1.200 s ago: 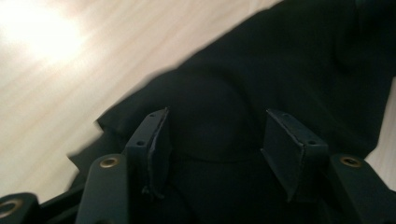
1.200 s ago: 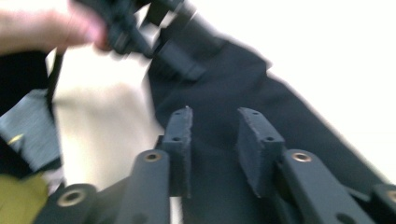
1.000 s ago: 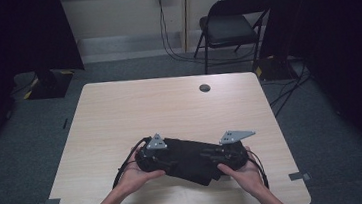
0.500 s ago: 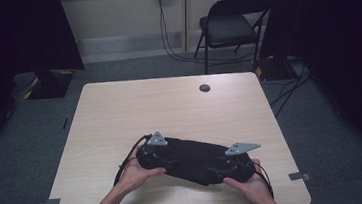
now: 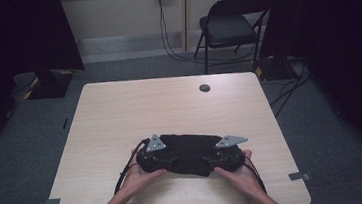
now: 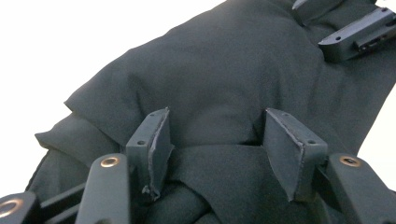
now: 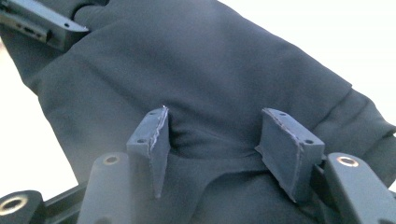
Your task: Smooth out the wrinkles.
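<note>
A black cloth (image 5: 189, 151) lies bunched on the near part of the light wooden table (image 5: 169, 103), with a gripper at each end of it. My left gripper (image 5: 157, 156) sits at the cloth's left end. In the left gripper view its jaws stand apart with a fold of the cloth (image 6: 219, 84) bulging between the pads (image 6: 154, 140). My right gripper (image 5: 227, 154) is at the cloth's right end. Its jaws are likewise apart, around a crease of the cloth (image 7: 210, 70). A hand holds each gripper from the table's near edge.
A round dark cable hole (image 5: 205, 87) sits near the table's far edge. A black folding chair (image 5: 232, 26) stands behind the table, by cables running down the wall. Black cables (image 5: 130, 167) trail from the grippers toward the near edge.
The right gripper dipped toward the near edge, then came back a little and to the left. The cloth has been gathered into a narrower bundle. The left gripper has barely moved.
</note>
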